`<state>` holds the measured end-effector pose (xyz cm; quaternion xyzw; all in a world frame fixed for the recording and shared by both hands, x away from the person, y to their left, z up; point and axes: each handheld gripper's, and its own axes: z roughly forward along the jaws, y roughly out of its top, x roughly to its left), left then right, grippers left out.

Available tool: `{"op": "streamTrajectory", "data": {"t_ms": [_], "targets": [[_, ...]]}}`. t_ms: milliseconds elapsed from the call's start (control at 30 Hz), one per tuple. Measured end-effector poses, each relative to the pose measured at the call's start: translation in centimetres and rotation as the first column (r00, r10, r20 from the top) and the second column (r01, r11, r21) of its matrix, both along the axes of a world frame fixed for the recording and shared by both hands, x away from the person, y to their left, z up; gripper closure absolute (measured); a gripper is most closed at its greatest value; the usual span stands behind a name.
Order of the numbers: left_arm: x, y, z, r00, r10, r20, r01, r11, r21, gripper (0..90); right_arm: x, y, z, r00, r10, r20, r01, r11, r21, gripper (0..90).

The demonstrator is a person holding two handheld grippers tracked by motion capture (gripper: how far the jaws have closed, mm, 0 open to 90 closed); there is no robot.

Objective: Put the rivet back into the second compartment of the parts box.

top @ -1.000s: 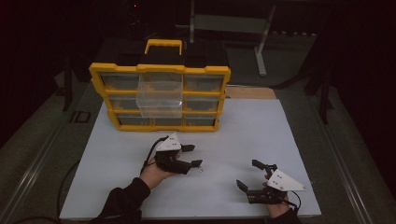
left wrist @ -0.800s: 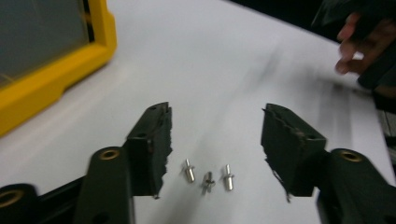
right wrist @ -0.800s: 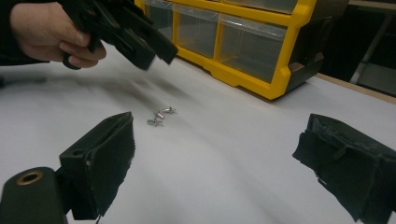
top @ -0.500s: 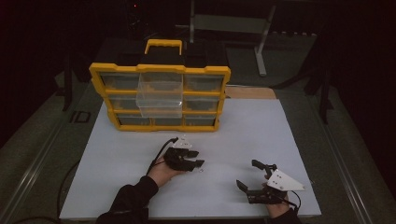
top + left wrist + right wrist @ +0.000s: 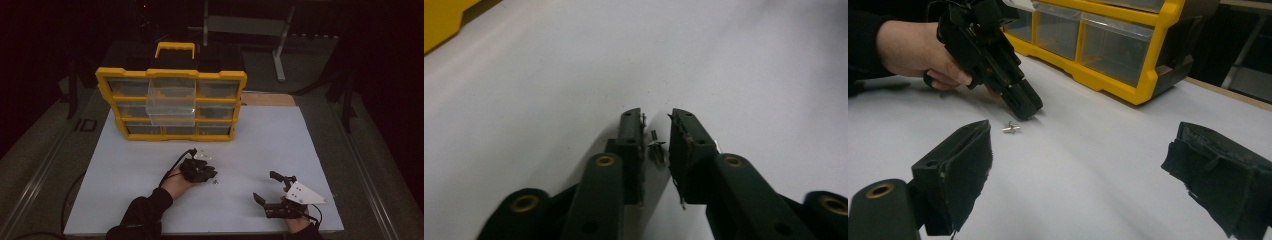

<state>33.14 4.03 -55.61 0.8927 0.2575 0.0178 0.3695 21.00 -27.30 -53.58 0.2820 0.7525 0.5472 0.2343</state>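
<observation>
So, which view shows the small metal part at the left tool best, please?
The left gripper view: the small metal part sits close-up between the left tool's jaws, which have just been closing. The high view gives mere specks beside that tool; the right gripper view shows one such part lying by its tip.

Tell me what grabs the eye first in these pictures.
The yellow drawer cabinet stands out at the far edge of the white table, with one clear drawer pulled out from its middle. Nearer, the left gripper points down at the table, its jaws nearly shut around a small metal screw. The right gripper rests open near the front right corner.
</observation>
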Motion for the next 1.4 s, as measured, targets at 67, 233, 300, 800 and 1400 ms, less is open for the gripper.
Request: {"op": "streamTrajectory", "data": {"t_ms": [67, 233, 300, 800, 1400], "targets": [[0.1, 0.0, 0.0, 1.0000, 0.000, -0.002, 0.000, 1.0000, -0.003, 80.7, 0.0, 0.0, 0.0, 1.0000, 0.001, -0.001, -0.001, 1.000, -0.001, 9.5], [0.5, 0.4, 0.0, 0.9996, -0.023, -0.015, 0.023, 0.9997, -0.013, 81.5, 0.0, 0.0, 0.0, 1.0000, 0.001, -0.001, -0.001, 1.000, -0.002, 9.5], [0.5, 0.7, 0.3, 0.9996, -0.026, -0.013, 0.025, 0.9995, -0.018, 81.6, 0.0, 0.0, 0.0, 1.0000, 0.000, -0.001, 0.000, 1.000, 0.000, 9.5], [-0.3, 4.8, 4.9, 0.9947, -0.099, 0.028, 0.102, 0.9832, -0.151, 81.8, 0.0, 0.0, 0.0, 1.0000, 0.006, 0.004, -0.006, 1.000, 0.000, 9.5], [-2.3, 10.0, 10.5, 0.9774, -0.188, 0.096, 0.204, 0.9586, -0.199, 81.8, 0.0, 0.1, 0.0, 0.9999, 0.014, 0.004, -0.014, 1.000, -0.004, 9.5]]}}
